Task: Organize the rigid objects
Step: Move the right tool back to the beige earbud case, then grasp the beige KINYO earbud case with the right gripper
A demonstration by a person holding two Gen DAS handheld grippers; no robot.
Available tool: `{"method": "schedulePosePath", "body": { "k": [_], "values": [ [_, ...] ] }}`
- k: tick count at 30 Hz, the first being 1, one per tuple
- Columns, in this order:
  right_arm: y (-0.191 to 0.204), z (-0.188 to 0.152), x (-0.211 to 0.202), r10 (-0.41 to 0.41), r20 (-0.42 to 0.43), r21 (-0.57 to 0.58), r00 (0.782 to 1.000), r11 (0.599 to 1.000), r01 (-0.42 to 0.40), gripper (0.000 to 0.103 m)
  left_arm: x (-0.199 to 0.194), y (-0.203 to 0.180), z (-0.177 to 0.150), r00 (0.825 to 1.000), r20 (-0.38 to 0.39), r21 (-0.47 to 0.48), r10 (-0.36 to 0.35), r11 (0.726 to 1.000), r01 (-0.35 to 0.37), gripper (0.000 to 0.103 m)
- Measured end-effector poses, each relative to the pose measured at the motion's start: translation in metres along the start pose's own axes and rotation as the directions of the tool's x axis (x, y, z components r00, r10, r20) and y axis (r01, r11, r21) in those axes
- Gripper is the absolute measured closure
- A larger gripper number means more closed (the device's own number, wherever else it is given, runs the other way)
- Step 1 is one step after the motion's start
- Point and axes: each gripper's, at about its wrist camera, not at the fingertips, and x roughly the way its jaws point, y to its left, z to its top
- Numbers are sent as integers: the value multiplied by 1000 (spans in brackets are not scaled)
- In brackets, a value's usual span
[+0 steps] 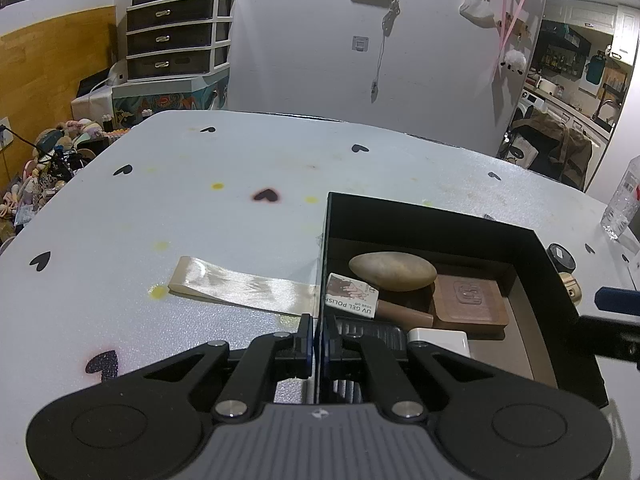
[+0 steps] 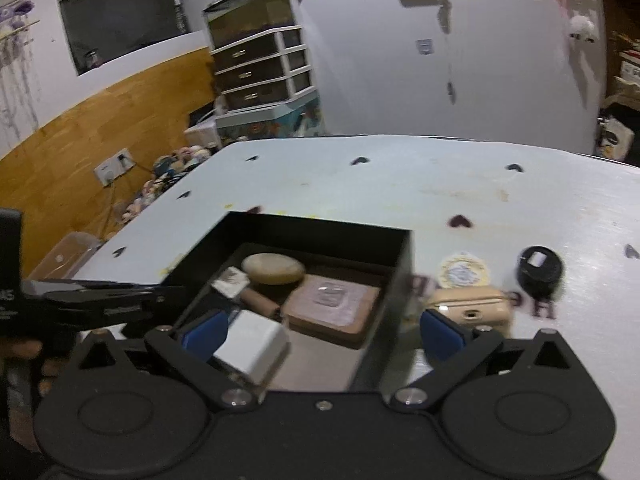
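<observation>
Now box wall (image 1: 321,300) between left jaws

A lived-in home is shown, with household clutter seen on every side. A white table (image 1: 200,208) printed with small black hearts and marked with yellow stains is placed in front of a plain white wall (image 1: 312,60). A plastic drawer unit (image 1: 176,38) with dark drawers is stacked on a painted cabinet in the corner, beside wood-panelled wall (image 2: 100,128) fitted with a socket. A heap of soft toys (image 1: 60,148) is piled on the floor below. A kitchen (image 1: 572,68) with shelves of bottles, counters and appliances is glimpsed through the opening at the right, and a plush toy (image 1: 514,60) is hung on the wall.
</observation>
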Motion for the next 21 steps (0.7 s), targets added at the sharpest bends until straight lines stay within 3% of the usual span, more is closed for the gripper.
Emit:
{"method": "schedulePosePath", "body": {
  "k": [7,12,14,17,21],
  "values": [
    [-40,-1,0,-141,46,57,989,989,138,0,0,0,0,1000,0,0,1,1000,-1,99],
    [-72,1,12,-217,2,91,976,972,216,0,0,0,0,1000,-1,1,1,1000,-1,99],
    [-81,3,19,-222,-22,98,975,970,223,2,0,0,0,1000,-1,1,1,1000,-1,99],
    [-93,11,32,-191,-61,132,980,971,197,18,0,-1,0,1000,-1,0,1,1000,-1,99],
    [-97,22,50,-112,-128,162,985,978,132,18,0,-1,0,1000,-1,1,1,1000,-1,99]
  ]
}}
